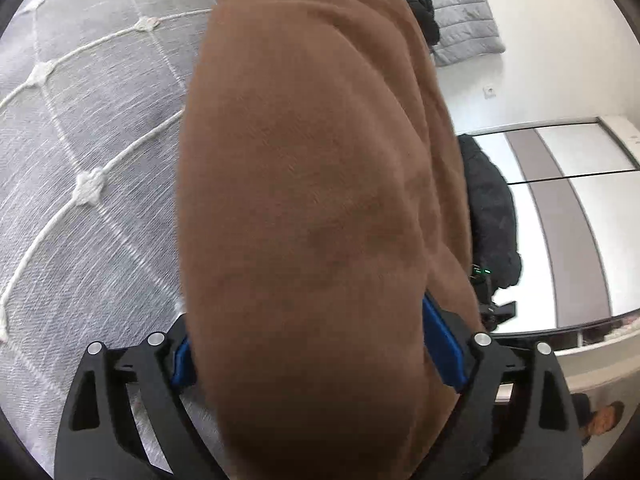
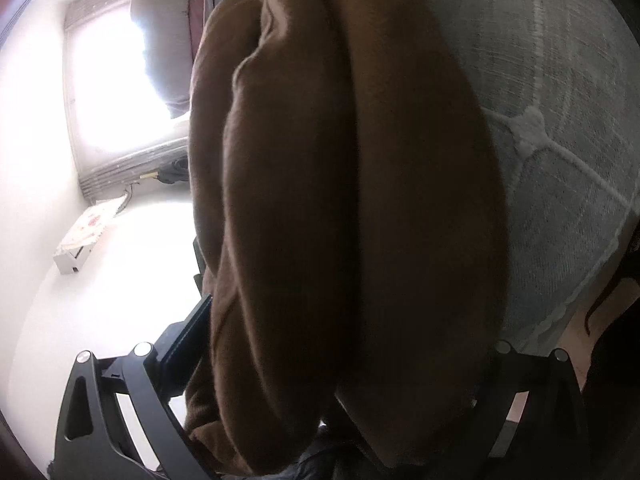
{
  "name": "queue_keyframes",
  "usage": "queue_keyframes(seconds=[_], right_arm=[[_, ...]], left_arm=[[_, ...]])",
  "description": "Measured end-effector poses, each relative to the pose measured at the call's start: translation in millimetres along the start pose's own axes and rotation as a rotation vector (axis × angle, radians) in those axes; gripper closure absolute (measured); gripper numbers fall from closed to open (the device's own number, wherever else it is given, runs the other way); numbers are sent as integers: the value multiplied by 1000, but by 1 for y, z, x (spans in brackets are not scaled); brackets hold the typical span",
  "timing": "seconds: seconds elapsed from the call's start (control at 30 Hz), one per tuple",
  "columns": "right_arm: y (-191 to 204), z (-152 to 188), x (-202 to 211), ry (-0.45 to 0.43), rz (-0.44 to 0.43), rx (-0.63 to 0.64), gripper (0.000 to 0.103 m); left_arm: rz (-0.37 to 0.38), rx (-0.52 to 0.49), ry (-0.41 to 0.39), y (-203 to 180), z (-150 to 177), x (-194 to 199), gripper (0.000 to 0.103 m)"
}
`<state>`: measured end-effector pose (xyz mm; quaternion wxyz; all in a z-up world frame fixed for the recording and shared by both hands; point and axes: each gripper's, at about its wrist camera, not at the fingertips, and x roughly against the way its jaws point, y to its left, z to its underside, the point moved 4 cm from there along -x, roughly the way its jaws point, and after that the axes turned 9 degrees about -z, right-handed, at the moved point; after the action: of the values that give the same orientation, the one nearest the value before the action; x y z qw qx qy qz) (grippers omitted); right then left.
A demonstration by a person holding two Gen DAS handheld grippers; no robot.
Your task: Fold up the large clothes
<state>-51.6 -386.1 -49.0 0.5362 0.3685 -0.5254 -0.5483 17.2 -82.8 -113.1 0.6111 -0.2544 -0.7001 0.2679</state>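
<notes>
A thick, folded brown fleece garment [image 1: 312, 184] fills the middle of the left wrist view and lies over the grey bedspread [image 1: 92, 140]. My left gripper [image 1: 308, 320] straddles its near end with the jaws wide. Its blue pads [image 1: 442, 344] stand beside the fabric without squeezing it. In the right wrist view the same brown garment [image 2: 352, 200] shows as several stacked folds. My right gripper [image 2: 348, 320] also has its jaws spread very wide around the bundle. Its left pad [image 2: 188, 340] is bare at the fabric's edge, and the right pad is hidden behind the fleece.
The bedspread [image 2: 560, 80] has a white rope diamond pattern. Black jackets [image 1: 492, 216] lie at the bed's far side, with a grey quilted cover [image 1: 460, 12] beyond. A sliding-door wardrobe [image 1: 560, 220] and a person's brown shoe [image 1: 604, 420] are on the right. A bright window [image 2: 112, 92] and pillow [image 2: 160, 40] show left.
</notes>
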Motion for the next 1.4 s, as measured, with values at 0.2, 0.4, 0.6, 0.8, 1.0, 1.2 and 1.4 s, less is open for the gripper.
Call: queue_keyframes(seconds=[0.2,0.4,0.6,0.8,1.0,1.2,1.4], right_arm=[[12,10,3,-71,-81,100,10],[31,17,7,-111,9,232,36],[79,39,-13,-168,67,413,42],[150,22,-36,-164,27,588,43],[145,28,-83,-108,27,639,42],[-16,17,-92,-46,26,221,37],[25,19,-53,-150,187,327,19]], left_arm=[[-107,-86,-90,-7,9,17,44],[-196,-178,-197,-29,2,52,54],[-182,-220,-264,-45,-6,77,57],[-162,-253,-423,-64,-26,146,57],[-163,-196,-512,-34,-24,180,57],[-125,119,-267,94,5,101,38],[-73,113,-330,95,17,135,38]])
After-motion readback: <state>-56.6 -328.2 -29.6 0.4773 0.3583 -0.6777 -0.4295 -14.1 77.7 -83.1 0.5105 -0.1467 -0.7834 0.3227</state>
